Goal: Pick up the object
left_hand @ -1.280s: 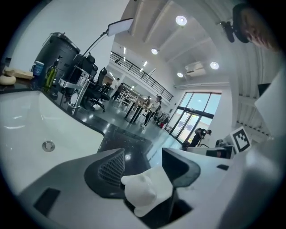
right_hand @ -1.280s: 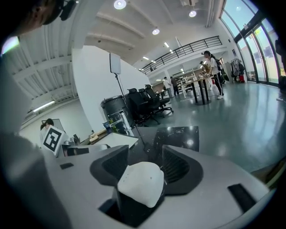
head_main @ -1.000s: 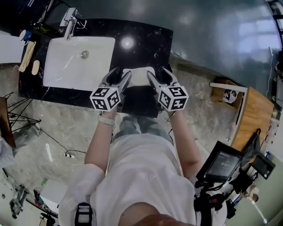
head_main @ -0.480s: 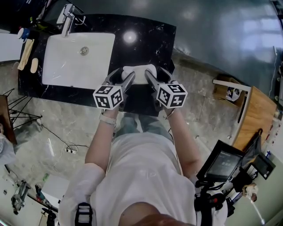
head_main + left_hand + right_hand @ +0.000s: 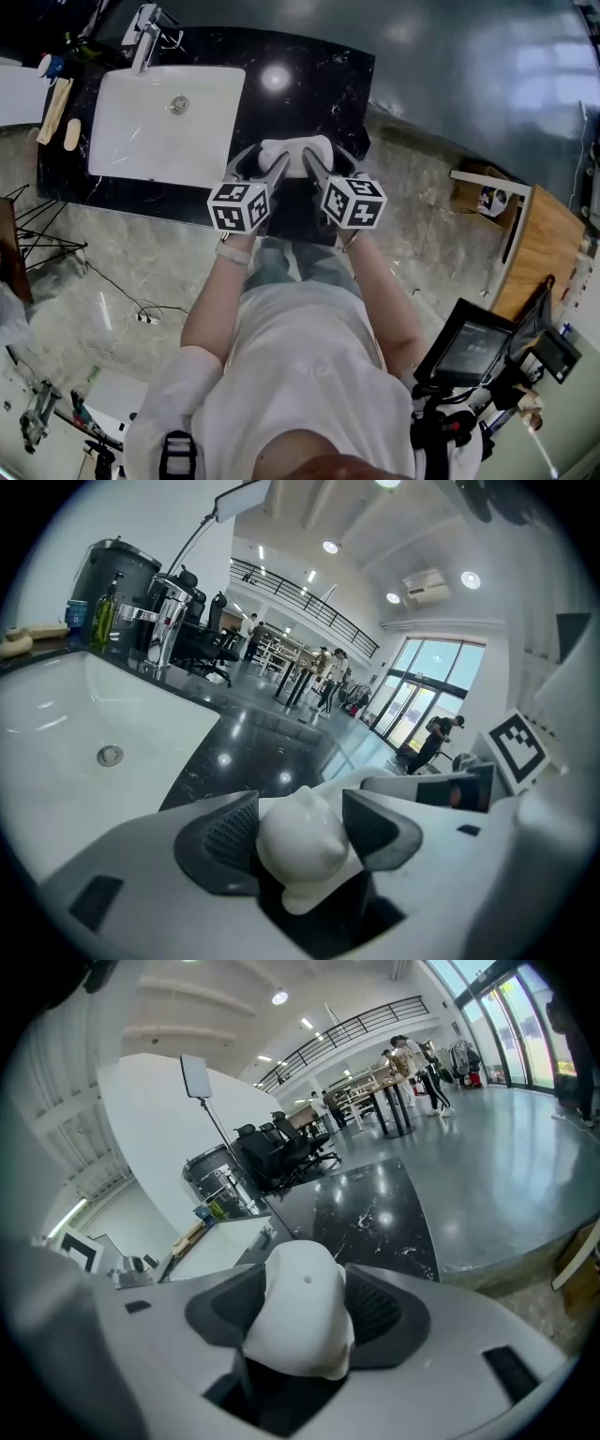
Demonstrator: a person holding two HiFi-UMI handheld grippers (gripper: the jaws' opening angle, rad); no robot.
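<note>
White and glossy, the object's (image 5: 296, 150) left end sits between the wide jaws of your left gripper (image 5: 302, 808), which have just been opening. Your right gripper (image 5: 302, 1297) also stands apart around the other end. You'll find the object at upper centre of the head view, lying on the black stone counter (image 5: 323, 84) just right of the white sink (image 5: 141, 141). It looks hard, smooth and probably slippery, perhaps breakable. Close on both rounded ends together, square on the ribbed pads, and lift level.

Overhead and jaw-level (object (image 5: 296, 155) shared)
</note>
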